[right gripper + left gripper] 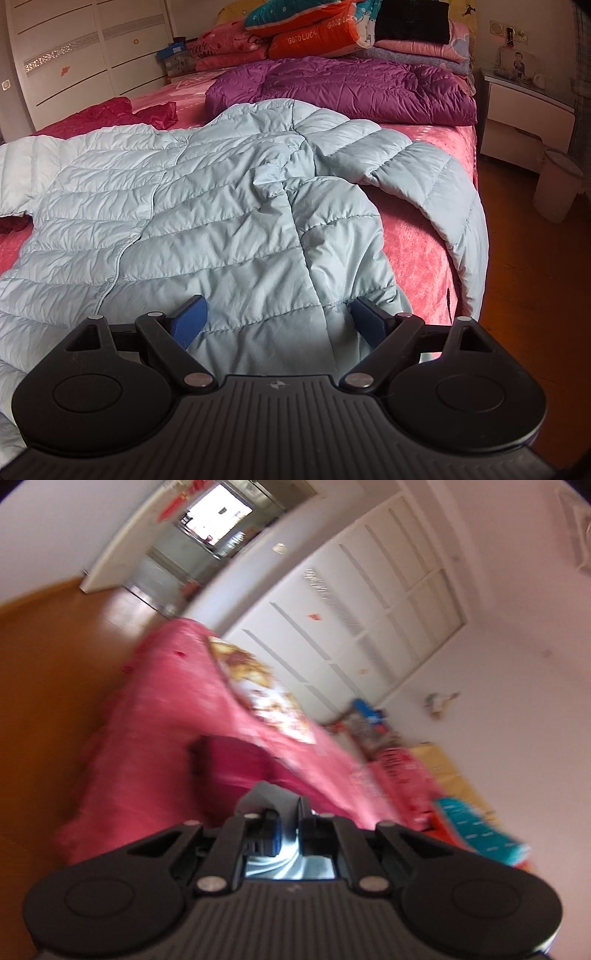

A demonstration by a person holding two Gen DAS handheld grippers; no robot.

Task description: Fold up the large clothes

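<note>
The left wrist view was motion-blurred; the left tool was pinched closed on a fold of pale blue fabric, the rest hidden beneath it. The right tool stood open over the pale blue puffer jacket, spread on the bed. An orange pillow read "GOOD LUCK".

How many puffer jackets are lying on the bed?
3: the light blue jacket in front, the purple jacket behind it, the red jacket at far left. Others may be hidden.
</note>
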